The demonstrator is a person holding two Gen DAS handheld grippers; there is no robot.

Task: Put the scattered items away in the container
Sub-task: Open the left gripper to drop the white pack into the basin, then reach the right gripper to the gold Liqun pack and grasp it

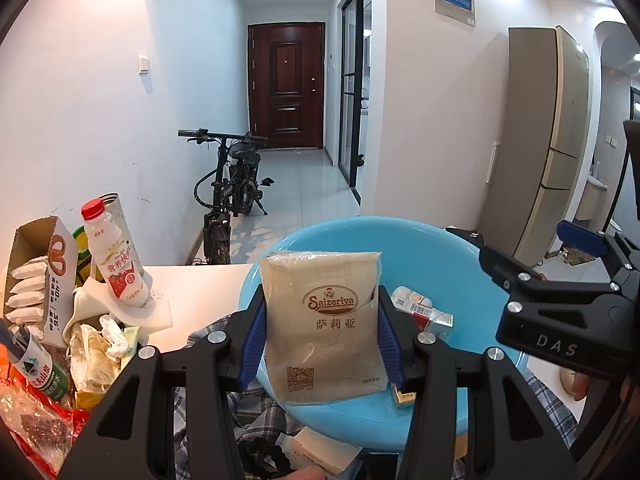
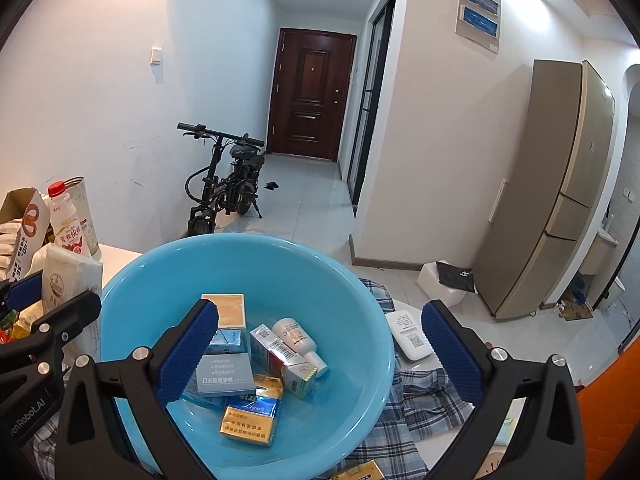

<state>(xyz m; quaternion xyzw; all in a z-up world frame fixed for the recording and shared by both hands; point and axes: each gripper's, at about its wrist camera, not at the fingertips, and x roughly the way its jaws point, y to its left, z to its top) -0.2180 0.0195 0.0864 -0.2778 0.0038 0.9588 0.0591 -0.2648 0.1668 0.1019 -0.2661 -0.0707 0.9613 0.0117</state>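
Note:
My left gripper (image 1: 320,320) is shut on a beige Saizeriya tissue packet (image 1: 324,320), its blue pads pressing the packet's two sides. The packet stands upright over the near left part of the blue basin (image 1: 420,256). In the right wrist view, the packet (image 2: 68,276) shows at the basin's left rim. My right gripper (image 2: 320,312) is open wide above the basin (image 2: 200,264), nothing between its fingers. In the basin lie a blue-and-gold cigarette pack (image 2: 250,416), a grey box (image 2: 226,374), a red-and-white carton (image 2: 280,356), a small white bottle (image 2: 298,340) and other boxes.
Left of the basin stand a red-capped milk bottle (image 1: 114,256), an open carton of white sachets (image 1: 32,280), a water bottle (image 1: 36,368) and crumpled wrappers. A plaid cloth (image 2: 420,400) lies under the basin, a white device (image 2: 408,336) on it. A yellow box (image 2: 356,472) sits nearest.

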